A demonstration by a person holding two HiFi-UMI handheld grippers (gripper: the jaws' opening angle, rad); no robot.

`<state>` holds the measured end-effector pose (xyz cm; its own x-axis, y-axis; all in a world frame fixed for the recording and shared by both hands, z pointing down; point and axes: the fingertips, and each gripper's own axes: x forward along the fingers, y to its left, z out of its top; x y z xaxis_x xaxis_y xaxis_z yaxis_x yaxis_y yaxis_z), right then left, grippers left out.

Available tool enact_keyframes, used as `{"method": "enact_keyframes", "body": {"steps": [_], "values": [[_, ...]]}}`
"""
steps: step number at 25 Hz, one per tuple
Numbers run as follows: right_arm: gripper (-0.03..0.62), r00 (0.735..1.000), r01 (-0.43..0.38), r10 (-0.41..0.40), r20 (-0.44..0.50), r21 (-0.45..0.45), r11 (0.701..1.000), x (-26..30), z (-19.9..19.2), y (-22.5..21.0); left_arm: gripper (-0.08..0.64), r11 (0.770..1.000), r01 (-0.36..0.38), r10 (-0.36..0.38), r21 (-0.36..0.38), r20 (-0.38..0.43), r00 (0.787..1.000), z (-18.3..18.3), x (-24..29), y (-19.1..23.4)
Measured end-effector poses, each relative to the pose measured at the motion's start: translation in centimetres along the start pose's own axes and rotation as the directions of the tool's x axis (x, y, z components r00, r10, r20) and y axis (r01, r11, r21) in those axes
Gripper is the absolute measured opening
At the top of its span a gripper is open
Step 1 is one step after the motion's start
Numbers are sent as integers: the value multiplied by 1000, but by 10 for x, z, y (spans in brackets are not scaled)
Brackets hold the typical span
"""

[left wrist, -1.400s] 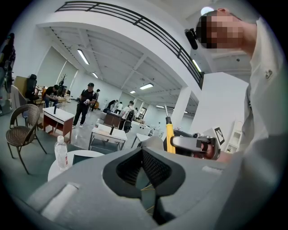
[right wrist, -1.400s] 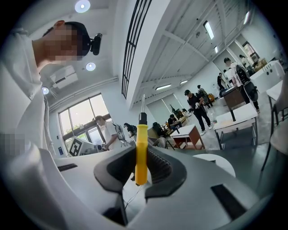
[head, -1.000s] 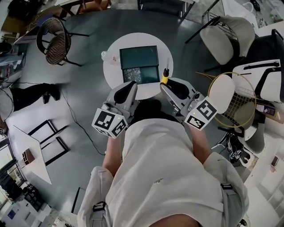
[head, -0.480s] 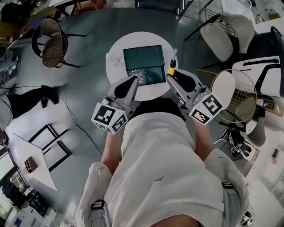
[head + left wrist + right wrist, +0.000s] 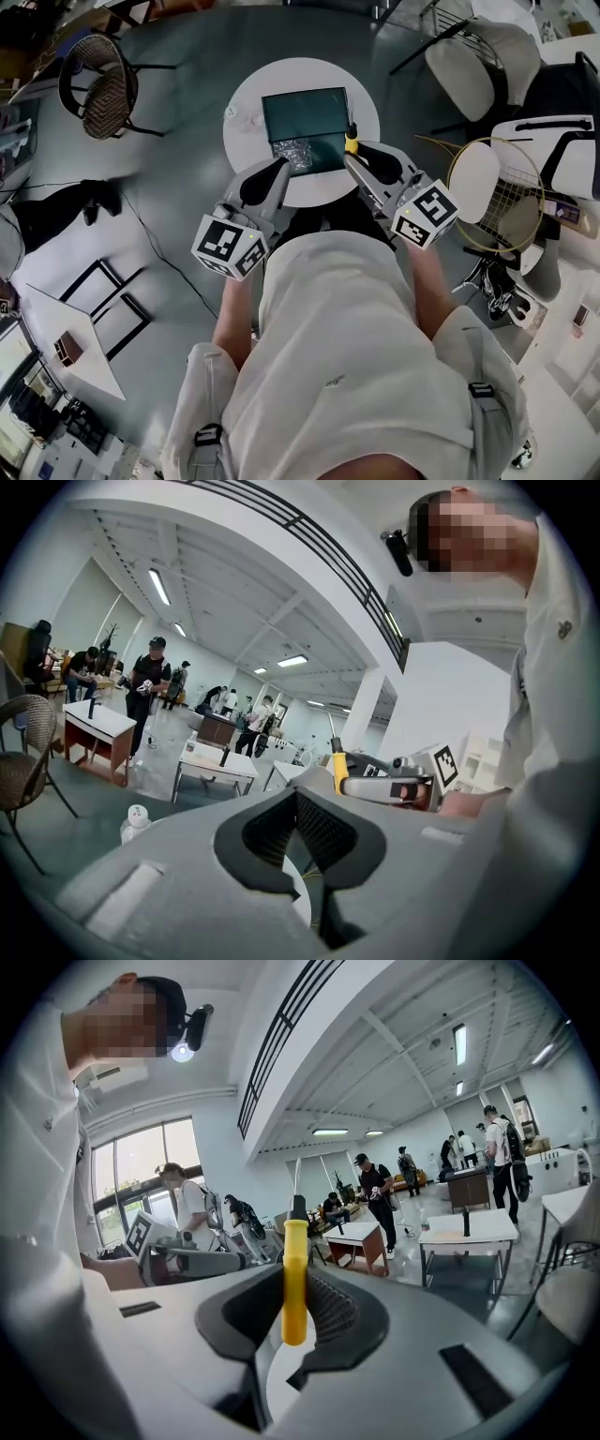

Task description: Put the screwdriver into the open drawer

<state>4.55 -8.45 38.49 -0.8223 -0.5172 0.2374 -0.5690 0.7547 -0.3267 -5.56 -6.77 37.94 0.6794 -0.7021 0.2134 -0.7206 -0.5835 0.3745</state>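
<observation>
A dark green drawer box (image 5: pixel 303 112) stands on a small round white table (image 5: pixel 246 98). Its open drawer (image 5: pixel 321 150) faces me, with crinkled clear wrapping in the left half. My right gripper (image 5: pixel 350 157) (image 5: pixel 292 1277) is shut on the yellow-handled screwdriver (image 5: pixel 352 141) (image 5: pixel 293 1241), which stands upright, shaft up, at the drawer's right front corner. My left gripper (image 5: pixel 280 169) (image 5: pixel 295 794) is shut and holds nothing, over the table's near edge just left of the drawer. The left gripper view also shows the screwdriver (image 5: pixel 337 759) off to the right.
A small clear bottle (image 5: pixel 231 114) sits at the table's left edge. A wicker chair (image 5: pixel 94 89) stands far left, a white chair (image 5: pixel 483 56) at the back right, and a badminton racket (image 5: pixel 495 202) lies right of me. People and desks fill the hall behind.
My right gripper has carried the screwdriver forward and then left, up to the drawer's right edge. The left gripper has edged forward over the table's rim.
</observation>
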Motion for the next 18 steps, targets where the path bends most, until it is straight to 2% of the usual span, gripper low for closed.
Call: {"method": "enact_keyframes", "body": {"steps": [5,9,18], "values": [[80,998,20,-19,-66,10,1000,12,-31,-16,11,1000,11,-11,-13,-20,1000,-9,6,4],[80,987,36,-34,-155,13,999,22,-68,-27,11,1000,20,-20,-24,-31,999,-14,12,2],[80,963,19,-32,-268,-50,999,49,-131,-43,11,997,37,-42,-63,-79,996,-36,23,-3]]}}
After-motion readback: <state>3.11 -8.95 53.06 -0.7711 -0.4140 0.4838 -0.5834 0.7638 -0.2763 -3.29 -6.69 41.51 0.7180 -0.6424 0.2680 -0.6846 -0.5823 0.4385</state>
